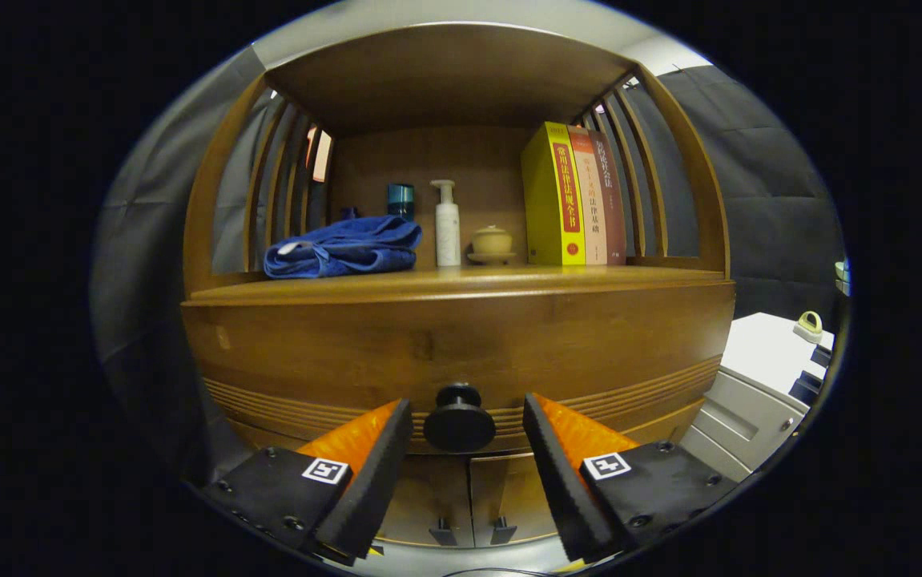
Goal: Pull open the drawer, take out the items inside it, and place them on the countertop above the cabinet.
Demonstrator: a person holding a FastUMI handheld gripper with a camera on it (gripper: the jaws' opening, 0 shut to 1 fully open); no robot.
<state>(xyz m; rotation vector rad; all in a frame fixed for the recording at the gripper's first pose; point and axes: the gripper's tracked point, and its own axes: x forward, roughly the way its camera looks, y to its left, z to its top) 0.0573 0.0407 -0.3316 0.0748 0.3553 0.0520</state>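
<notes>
We take the black drawer knob (459, 418) as our landmark and read across. Up and left of it, on the countertop (461, 282), lies a folded blue towel (342, 248); above the knob stand a dark cup (400, 199), a white pump bottle (447, 224) and a small lidded pot (492, 241); up and right stand three books (577, 196). The drawer front (461, 340) looks fully closed, so whatever it holds is hidden from us.

We judge the main risk to be a poor bite: if the fingers close too shallow on the round knob, they could slip off as we pull. The countertop is also crowded, leaving little free space for placing items.

Our gripper (467, 425) is released, jaws wide apart, with the knob between the fingertips and clear gaps on both sides; it holds nothing.
</notes>
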